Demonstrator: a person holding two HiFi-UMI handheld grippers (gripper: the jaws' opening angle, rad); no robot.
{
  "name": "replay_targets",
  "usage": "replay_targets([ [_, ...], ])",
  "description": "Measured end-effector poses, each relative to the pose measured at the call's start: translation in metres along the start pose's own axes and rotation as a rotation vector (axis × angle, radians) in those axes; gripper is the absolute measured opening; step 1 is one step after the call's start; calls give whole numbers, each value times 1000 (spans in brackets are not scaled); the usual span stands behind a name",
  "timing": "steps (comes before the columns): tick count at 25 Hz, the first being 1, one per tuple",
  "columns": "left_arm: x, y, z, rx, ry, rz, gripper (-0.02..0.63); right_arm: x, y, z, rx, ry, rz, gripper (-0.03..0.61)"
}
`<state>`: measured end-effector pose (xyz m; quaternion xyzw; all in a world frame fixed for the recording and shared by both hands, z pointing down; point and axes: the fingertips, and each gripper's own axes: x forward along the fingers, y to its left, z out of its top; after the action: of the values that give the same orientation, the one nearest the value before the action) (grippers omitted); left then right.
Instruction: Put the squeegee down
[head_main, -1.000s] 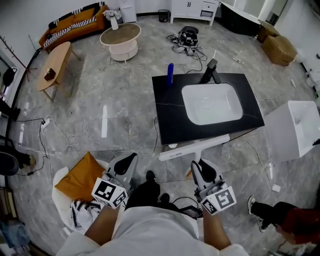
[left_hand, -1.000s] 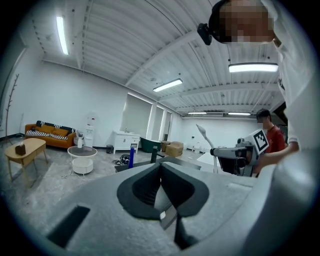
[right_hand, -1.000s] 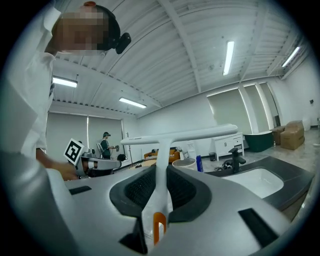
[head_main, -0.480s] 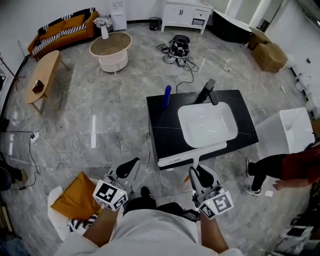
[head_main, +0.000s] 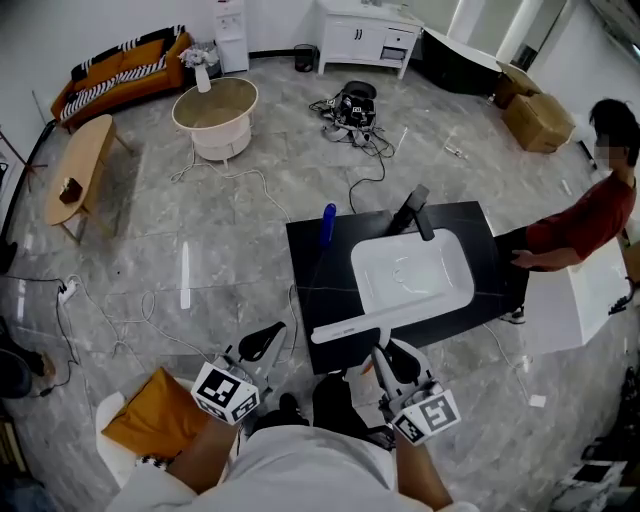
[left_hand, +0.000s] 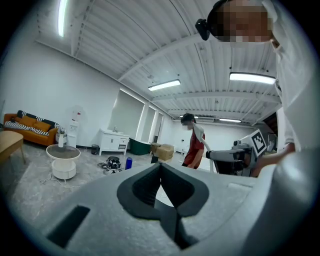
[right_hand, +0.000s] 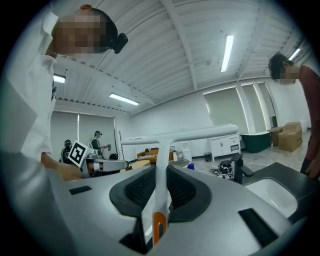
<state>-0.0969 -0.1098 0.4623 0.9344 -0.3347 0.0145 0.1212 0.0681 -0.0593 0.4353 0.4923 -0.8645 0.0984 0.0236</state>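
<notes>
A white squeegee (head_main: 375, 318) with a long blade and a white handle with an orange tip stands up from my right gripper (head_main: 388, 362), which is shut on the handle. Its blade hangs over the front edge of the black counter (head_main: 320, 275), just before the white sink (head_main: 412, 270). In the right gripper view the handle (right_hand: 161, 175) runs up between the pads to the blade (right_hand: 180, 136). My left gripper (head_main: 262, 343) is held left of the counter, shut with nothing in it; its pads (left_hand: 150, 185) meet in the left gripper view.
A blue bottle (head_main: 328, 224) and a black faucet (head_main: 413, 212) stand on the counter's far side. A person in red (head_main: 580, 225) leans at the counter's right end. Cables (head_main: 240, 180) trail over the floor. An orange cushion (head_main: 160, 415) lies at lower left.
I have come closer to the counter, and the squeegee blade has moved from in front of it to over its front edge. The person in red has walked up to its right end.
</notes>
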Motion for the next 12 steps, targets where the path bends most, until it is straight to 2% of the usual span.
replay_targets([
  [5,40,20,31,5,-1,51,15,32,-44,26,35,-26,46,72],
  [12,83,37,76,68,-44,126,15,65,-98,50,49,-45,117,71],
])
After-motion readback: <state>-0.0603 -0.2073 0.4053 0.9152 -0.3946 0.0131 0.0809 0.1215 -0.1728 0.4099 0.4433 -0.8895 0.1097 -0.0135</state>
